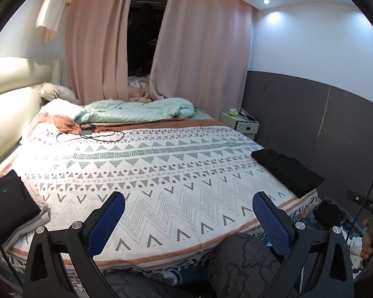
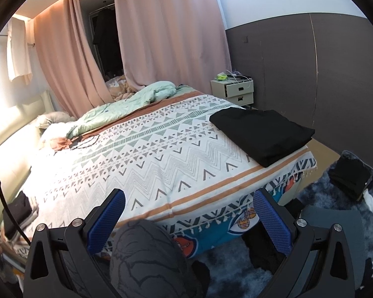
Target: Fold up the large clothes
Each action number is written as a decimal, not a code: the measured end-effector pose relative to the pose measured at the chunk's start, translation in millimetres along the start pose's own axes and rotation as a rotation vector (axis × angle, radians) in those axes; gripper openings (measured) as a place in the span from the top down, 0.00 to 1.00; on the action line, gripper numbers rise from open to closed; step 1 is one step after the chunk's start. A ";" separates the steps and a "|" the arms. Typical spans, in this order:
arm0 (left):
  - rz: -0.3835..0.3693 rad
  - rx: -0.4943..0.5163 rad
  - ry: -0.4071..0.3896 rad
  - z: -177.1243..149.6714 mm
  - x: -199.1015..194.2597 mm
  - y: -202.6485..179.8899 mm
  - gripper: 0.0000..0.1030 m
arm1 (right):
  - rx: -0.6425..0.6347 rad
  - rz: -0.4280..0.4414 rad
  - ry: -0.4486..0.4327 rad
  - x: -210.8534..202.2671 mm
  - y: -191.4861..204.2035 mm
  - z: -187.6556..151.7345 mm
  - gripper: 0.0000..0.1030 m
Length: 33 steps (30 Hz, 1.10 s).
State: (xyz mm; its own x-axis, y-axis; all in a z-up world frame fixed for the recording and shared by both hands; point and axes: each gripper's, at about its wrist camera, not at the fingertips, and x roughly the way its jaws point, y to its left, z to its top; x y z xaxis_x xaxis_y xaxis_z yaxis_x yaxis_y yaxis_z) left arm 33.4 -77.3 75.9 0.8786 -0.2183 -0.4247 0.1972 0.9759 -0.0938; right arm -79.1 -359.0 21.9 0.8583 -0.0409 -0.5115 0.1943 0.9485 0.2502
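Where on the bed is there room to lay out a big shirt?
The middle of the patterned bedspread is bare, between the folded black garment at the right corner and the clothes stack at the left edge. The far end is crowded: green duvet, black cable, pillows.

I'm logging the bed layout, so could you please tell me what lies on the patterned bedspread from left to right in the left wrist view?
Stack of dark and light clothes at the left edge → black charger and cable → mint green duvet → folded black garment at the right corner.
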 end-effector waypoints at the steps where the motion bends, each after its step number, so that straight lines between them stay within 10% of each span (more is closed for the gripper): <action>1: 0.003 0.004 -0.002 0.2 -0.7 -1.0 0.00 | -0.005 -0.003 -0.002 -0.4 0.1 0.3 0.00; 33: 0.032 0.003 -0.014 0.4 -12.6 -0.1 0.00 | 0.000 0.042 0.007 9.1 11.6 1.9 0.00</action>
State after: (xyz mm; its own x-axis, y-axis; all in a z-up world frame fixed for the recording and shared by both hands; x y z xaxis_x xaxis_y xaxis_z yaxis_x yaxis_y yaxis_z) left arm 22.5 -74.6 81.7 0.8902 -0.1874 -0.4152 0.1704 0.9823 -0.0781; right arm -68.2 -349.0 21.8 0.8624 0.0010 -0.5062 0.1584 0.9493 0.2716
